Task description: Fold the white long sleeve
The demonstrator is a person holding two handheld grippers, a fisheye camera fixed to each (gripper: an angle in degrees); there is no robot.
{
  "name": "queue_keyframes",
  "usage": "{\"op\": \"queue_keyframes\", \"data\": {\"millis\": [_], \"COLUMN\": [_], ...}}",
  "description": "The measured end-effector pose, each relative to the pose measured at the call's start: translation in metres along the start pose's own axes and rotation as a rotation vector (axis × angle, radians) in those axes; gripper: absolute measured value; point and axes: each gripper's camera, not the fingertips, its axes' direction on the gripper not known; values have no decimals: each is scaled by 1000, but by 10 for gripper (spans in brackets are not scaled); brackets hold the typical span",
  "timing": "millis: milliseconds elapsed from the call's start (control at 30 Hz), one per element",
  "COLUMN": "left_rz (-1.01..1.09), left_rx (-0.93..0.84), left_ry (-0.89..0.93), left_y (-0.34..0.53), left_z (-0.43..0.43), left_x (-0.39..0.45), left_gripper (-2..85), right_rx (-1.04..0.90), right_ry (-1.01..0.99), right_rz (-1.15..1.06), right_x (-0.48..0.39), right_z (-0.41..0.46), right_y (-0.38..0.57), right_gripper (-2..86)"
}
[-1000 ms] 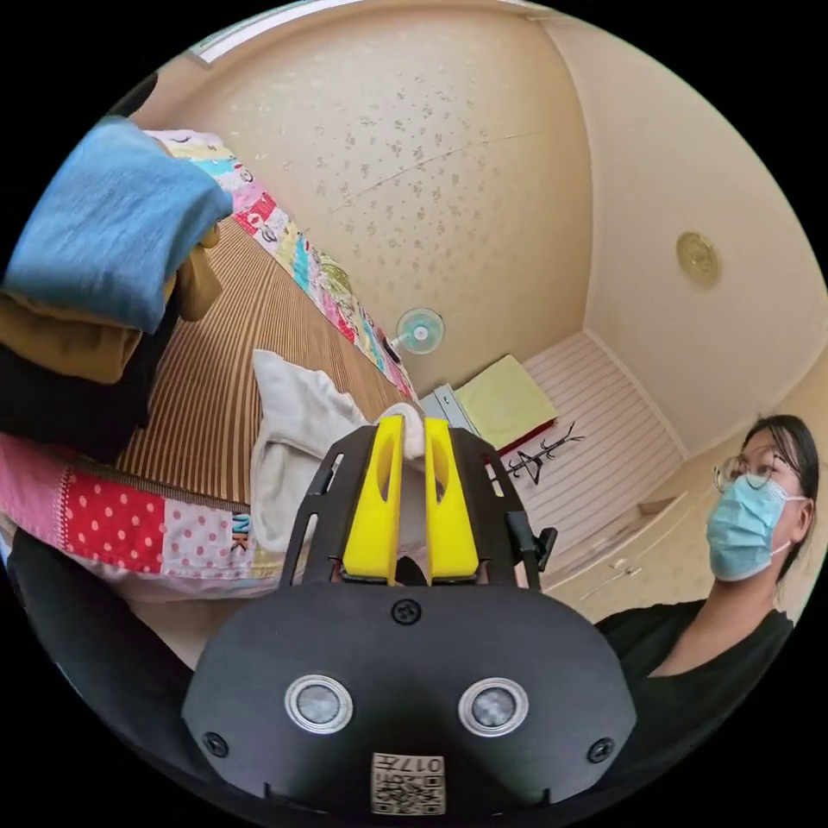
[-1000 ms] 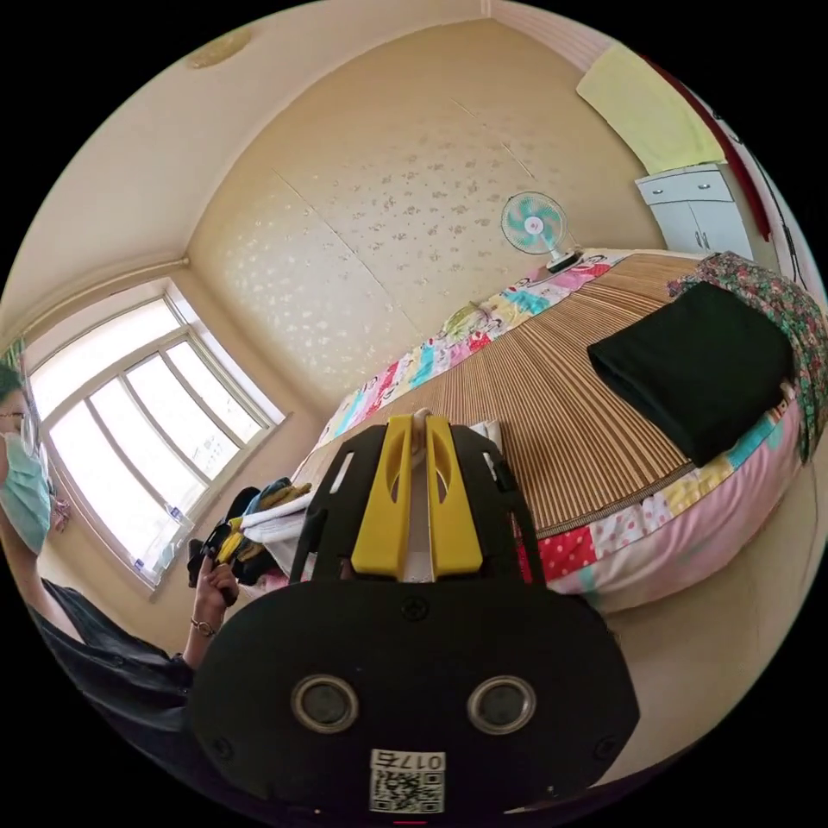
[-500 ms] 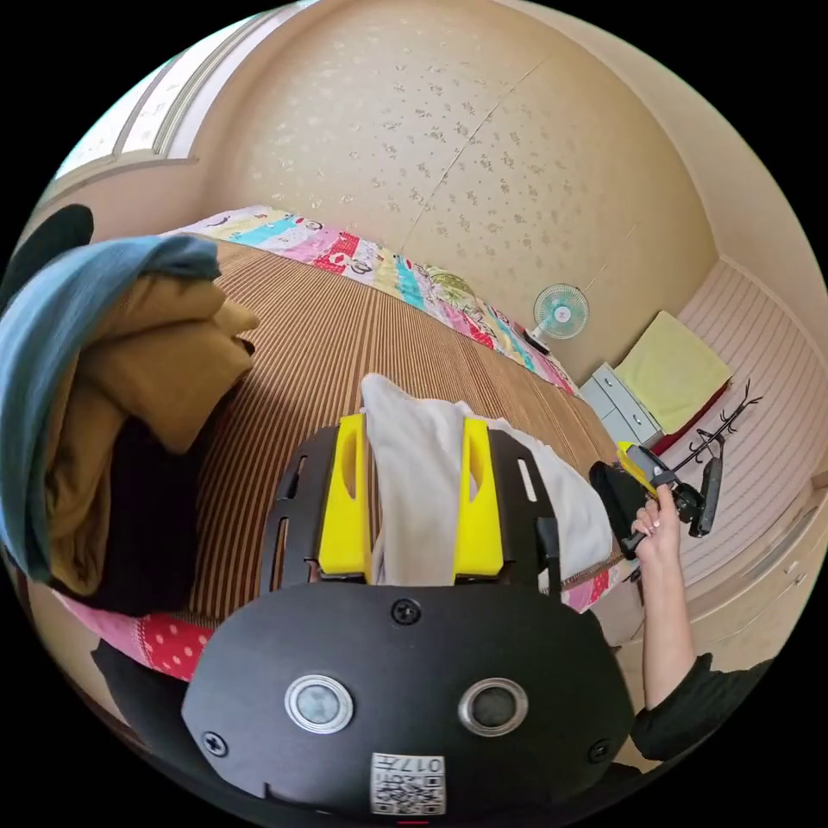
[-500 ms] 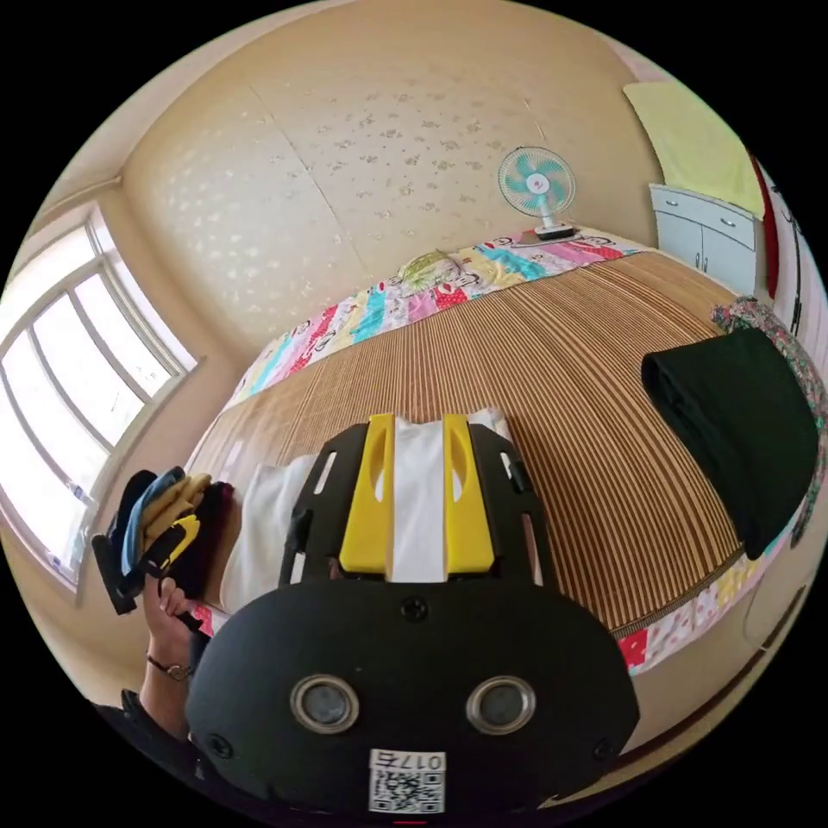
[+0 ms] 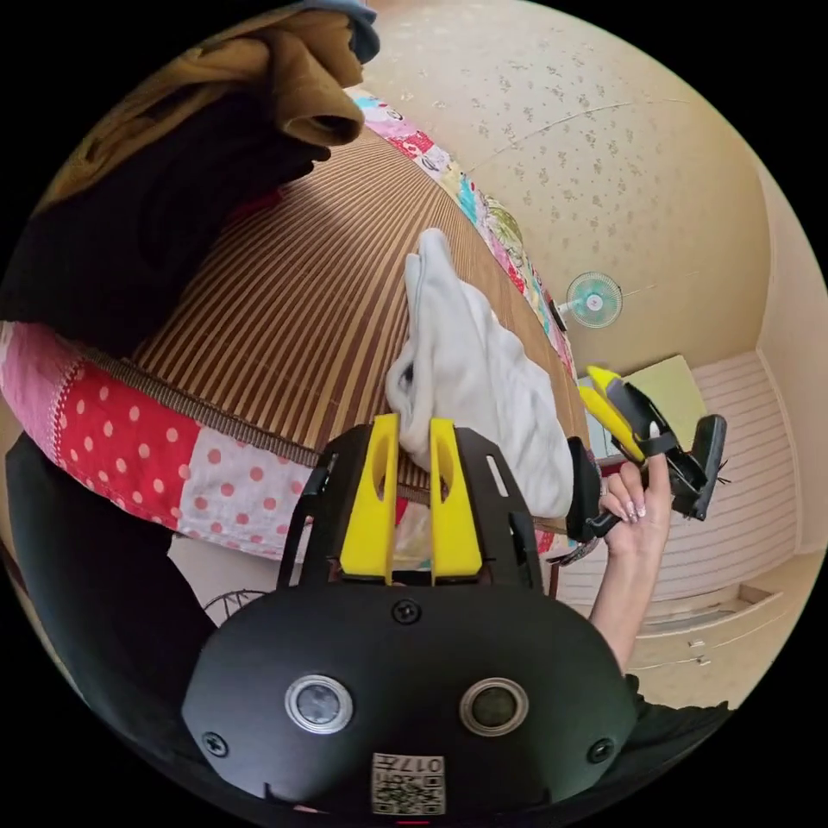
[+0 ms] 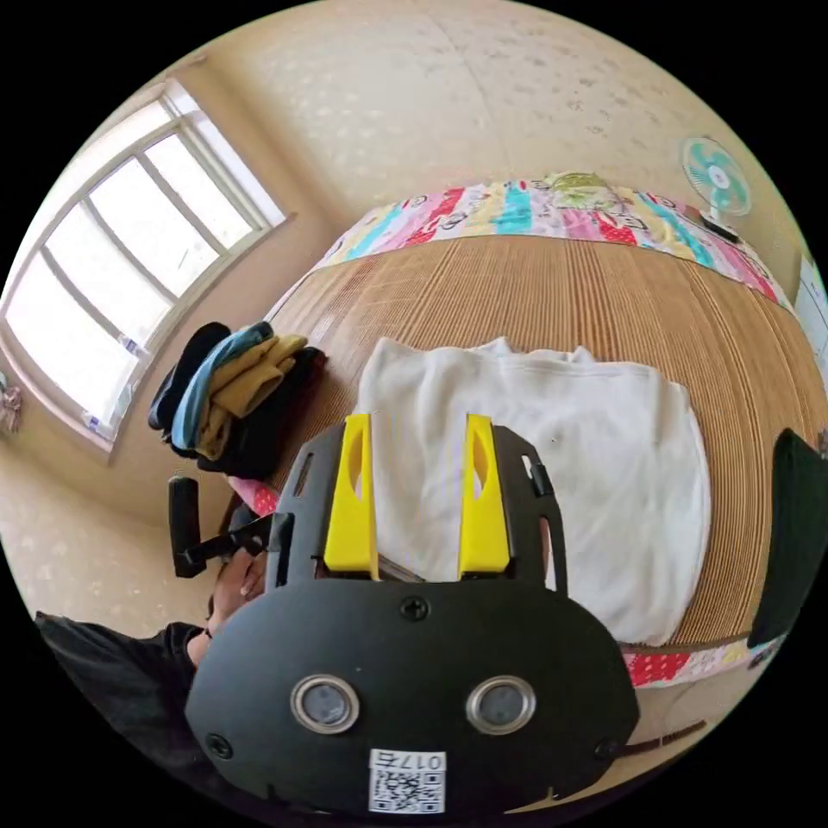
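- Clothes in a stack [image 6: 228, 392], blue and mustard over black, were seen at the left in the right gripper view, piled near the bed's edge beside the window [image 6: 129, 259].
- In the left gripper view the same stack [image 5: 172, 155] was seen at the upper left, lying on the striped brown mat [image 5: 302, 302] that covered the bed.
- The left gripper [image 5: 414, 431] was held off the bed's edge, its yellow fingers [image 5: 373, 500] brought close together with only a narrow slot between them; nothing was gripped, and the patchwork bed border [image 5: 172, 466] was seen beyond them.
- The white long sleeve [image 6: 552, 457] was laid flat on the mat [image 6: 561, 285] in a folded, roughly rectangular shape, its near edge close to the bed's edge.
- In the left gripper view the white garment [image 5: 474, 371] was seen edge-on, just past the left gripper's fingertips and apart from them.
- The right gripper [image 6: 418, 427] was held above the garment with its fingers [image 6: 480, 500] spread wide and empty.
- That gripper [image 5: 599, 397] was also seen from the side in the left gripper view, held in a hand [image 5: 634, 517] beyond the garment's far end.
- A dark folded garment [image 6: 798, 535] lay at the right edge, just beside the white one.
- A small fan [image 6: 716, 177] stood at the far right corner of the bed.
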Motion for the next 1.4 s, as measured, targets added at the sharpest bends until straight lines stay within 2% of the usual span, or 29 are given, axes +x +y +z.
{"op": "queue_keyframes", "data": {"millis": [67, 100, 233, 300, 333, 400, 500, 600, 667, 733, 833, 967, 1033, 1167, 1267, 1333, 1400], "left_rz": [90, 154, 272, 293, 298, 307, 281, 282, 292, 285, 282, 296, 307, 305, 243, 168, 165], "left_rx": [51, 73, 97, 81, 77, 50, -3, -3, -17, -44, -89, -136, -174, -139, -102, -180, -292], "left_ry": [-39, -68, -117, -139, -138, -158, -148, -188, -231, -234, -237, -283, -283, -189, 55, 176, 209], "left_y": [2, 3, 11, 11, 11, 8, -1, -3, -3, -4, -8, -9, -10, -25, -53, -79, -91], "left_z": [-7, -8, -3, 3, 5, 6, 3, 3, 9, 18, 34, 59, 73, 75, 73, 96, 127], "left_x": [30, 50, 96, 104, 106, 111, 113, 115, 115, 111, 109, 110, 109, 105, 91, 80, 81], "left_gripper": [57, 57, 53, 53, 54, 61, 110, 134, 121, 123, 123, 120, 119, 123, 136, 166, 178], "right_rx": [-197, -238, -500, -619, -657, -647, -563, -370, -131, 22, 129, 186, 167, 250, 292, 336, 382], "right_ry": [-133, -138, 67, 130, 213, 306, 281, 91, -90, -146, -158, 41, 29, -94, -210, -320, -454], "right_rz": [-106, -124, -218, -261, -297, -346, -338, -223, -135, -88, 51, 347, 470, 435, 440, 465, 489], "right_x": [-35, -43, -75, -81, -85, -88, -67, -6, 65, 122, 220, 334, 366, 362, 348, 344, 342], "right_z": [40, 51, 124, 146, 152, 147, 108, 36, -37, -81, -117, -119, -114, -115, -110, -105, -97], "right_y": [-36, -44, -80, -86, -88, -89, -93, -86, -54, -16, 55, 160, 198, 259, 292, 313, 333], "right_gripper": [193, 204, 220, 200, 163, 121, 86, 75, 73, 71, 70, 58, 70, 98, 120, 131, 144]}}
